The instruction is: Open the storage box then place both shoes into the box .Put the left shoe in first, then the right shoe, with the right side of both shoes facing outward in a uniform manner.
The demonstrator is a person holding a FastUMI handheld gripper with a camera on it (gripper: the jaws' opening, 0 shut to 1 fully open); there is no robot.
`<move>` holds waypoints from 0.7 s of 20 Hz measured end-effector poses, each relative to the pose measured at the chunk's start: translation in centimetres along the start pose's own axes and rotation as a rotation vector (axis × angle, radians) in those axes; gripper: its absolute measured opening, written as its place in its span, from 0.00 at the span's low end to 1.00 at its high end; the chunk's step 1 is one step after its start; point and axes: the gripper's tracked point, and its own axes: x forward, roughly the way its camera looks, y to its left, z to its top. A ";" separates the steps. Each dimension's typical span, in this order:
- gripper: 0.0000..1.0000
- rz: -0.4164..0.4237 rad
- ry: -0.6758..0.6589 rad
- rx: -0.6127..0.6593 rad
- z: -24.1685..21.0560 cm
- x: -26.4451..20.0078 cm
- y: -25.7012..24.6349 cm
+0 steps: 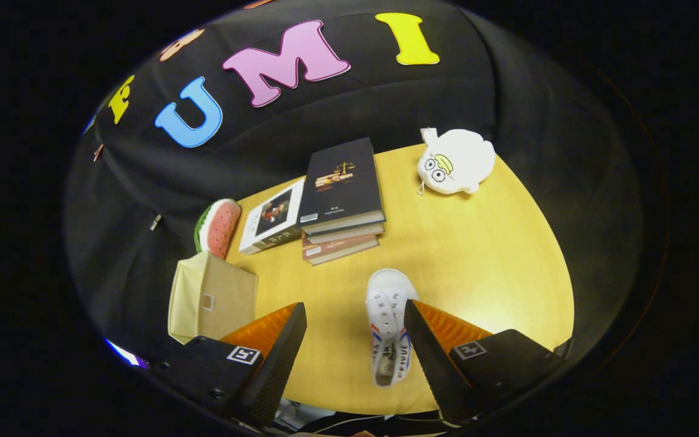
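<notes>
Hovering above the wooden worktop point(477, 255), the tongs point(355, 318) are spread wide and empty. A white sneaker point(388, 321) lies between them, near the right finger. The beige storage box point(210, 297), apparently shut, sits left, probably opened first.

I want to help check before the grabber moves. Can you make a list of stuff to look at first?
1. Jaws of the gripper wide open with nothing held: ok.
2. White shoe on the table, lying between the jaws near the right one: ok.
3. Second shoe found: cannot tell.
4. Beige storage box opened: cannot tell; it sits just beyond the left jaw at the table's edge.
5. Which shoe this is, left or right: cannot tell.
6. Book stack, watermelon toy and white plush are beyond the shoe, out of the way: ok.
</notes>
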 end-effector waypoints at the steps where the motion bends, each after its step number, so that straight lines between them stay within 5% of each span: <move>1: 0.98 -0.012 0.016 -0.018 -0.7 0.5 -1.2; 14: 0.99 -0.044 0.257 -0.138 -10.4 7.1 -8.1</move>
